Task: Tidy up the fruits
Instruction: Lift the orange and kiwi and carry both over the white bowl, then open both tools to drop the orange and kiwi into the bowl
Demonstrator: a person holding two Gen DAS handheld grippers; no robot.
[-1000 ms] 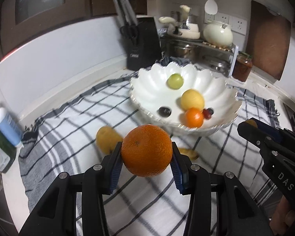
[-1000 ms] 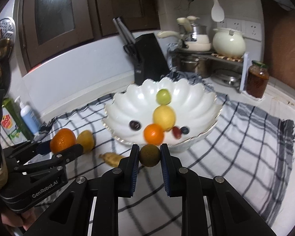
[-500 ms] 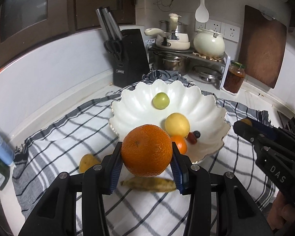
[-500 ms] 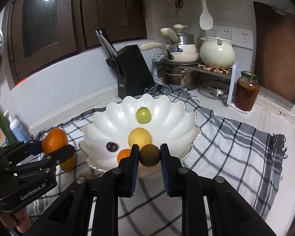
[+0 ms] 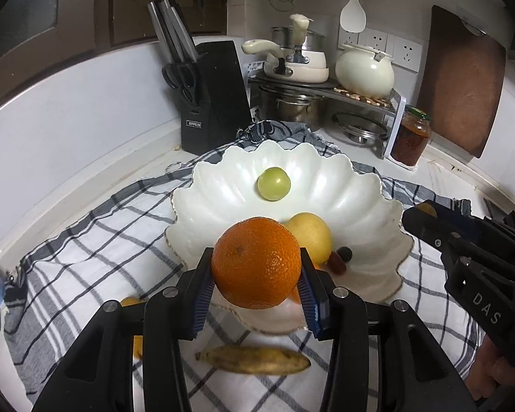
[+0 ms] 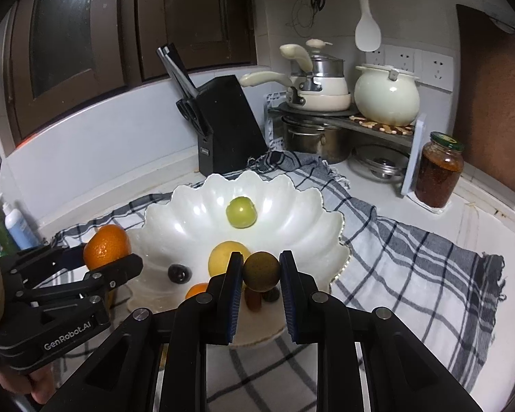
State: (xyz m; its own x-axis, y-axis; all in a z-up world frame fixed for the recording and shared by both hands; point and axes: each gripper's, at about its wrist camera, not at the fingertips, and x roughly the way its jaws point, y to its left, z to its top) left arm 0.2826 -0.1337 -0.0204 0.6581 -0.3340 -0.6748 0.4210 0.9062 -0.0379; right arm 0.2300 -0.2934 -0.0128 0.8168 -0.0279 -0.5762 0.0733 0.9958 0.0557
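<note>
My left gripper (image 5: 255, 274) is shut on a large orange (image 5: 256, 262) and holds it over the near rim of the white scalloped bowl (image 5: 223, 185). My right gripper (image 6: 260, 273) is shut on a small brown round fruit (image 6: 261, 271), above the bowl's near edge (image 6: 333, 240). In the bowl lie a green round fruit (image 5: 273, 183), a yellow fruit (image 5: 312, 235), a small orange (image 6: 196, 290), a dark berry (image 6: 178, 273) and a red one (image 5: 336, 264). A banana (image 5: 254, 358) and a partly hidden yellow fruit (image 5: 130, 301) lie on the checked cloth (image 5: 86, 261).
A black knife block (image 5: 214, 96) stands behind the bowl. A rack with pots and a cream kettle (image 5: 364, 70) is at the back right, beside a jar (image 5: 410, 137) and a cutting board (image 5: 460, 79). Bottles (image 6: 15, 228) stand at the far left.
Both grippers have risen and moved forward toward the bowl, still holding their fruits. The orange and the brown fruit now hang over the bowl's near rim.
</note>
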